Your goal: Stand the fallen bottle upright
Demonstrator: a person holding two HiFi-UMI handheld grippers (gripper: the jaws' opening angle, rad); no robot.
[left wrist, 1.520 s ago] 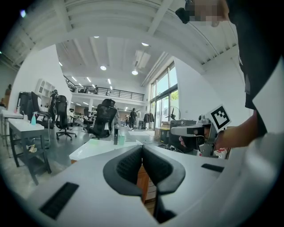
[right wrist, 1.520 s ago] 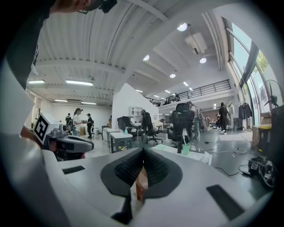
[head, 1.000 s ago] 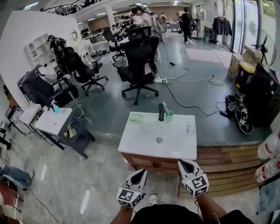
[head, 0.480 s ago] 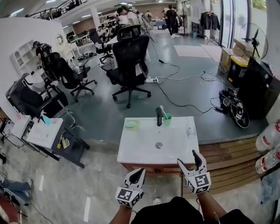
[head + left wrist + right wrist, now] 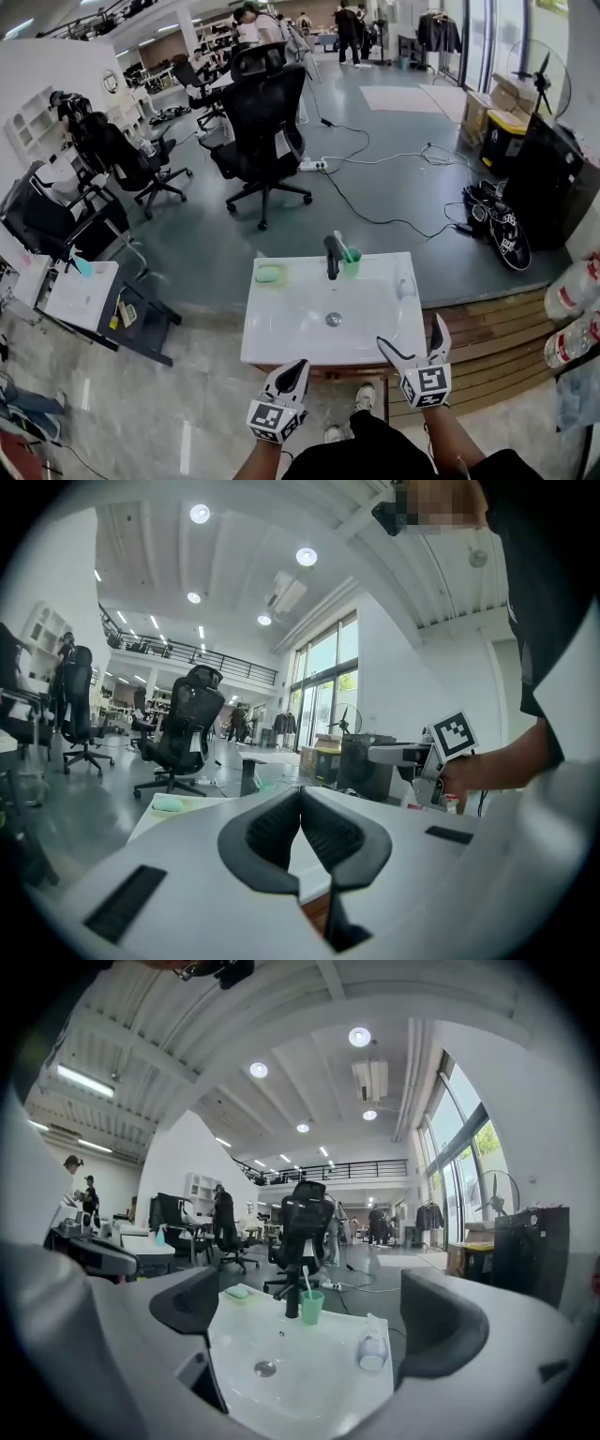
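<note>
A clear bottle lies on its side at the right end of a white washbasin top. The right gripper view has the bottle end-on, ahead and a little right. My right gripper hovers over the top's near right corner, short of the bottle; its jaws are opening wide and nothing is between them. My left gripper is shut and empty at the near edge, pads together.
On the basin stand a black tap, a green cup with a toothbrush and a green soap; a drain sits mid-top. A wooden platform lies right, a small white table left, office chairs beyond.
Both grippers have moved forward to the basin's near edge. The right jaws went from shut to wide open. The left jaws stayed shut.
</note>
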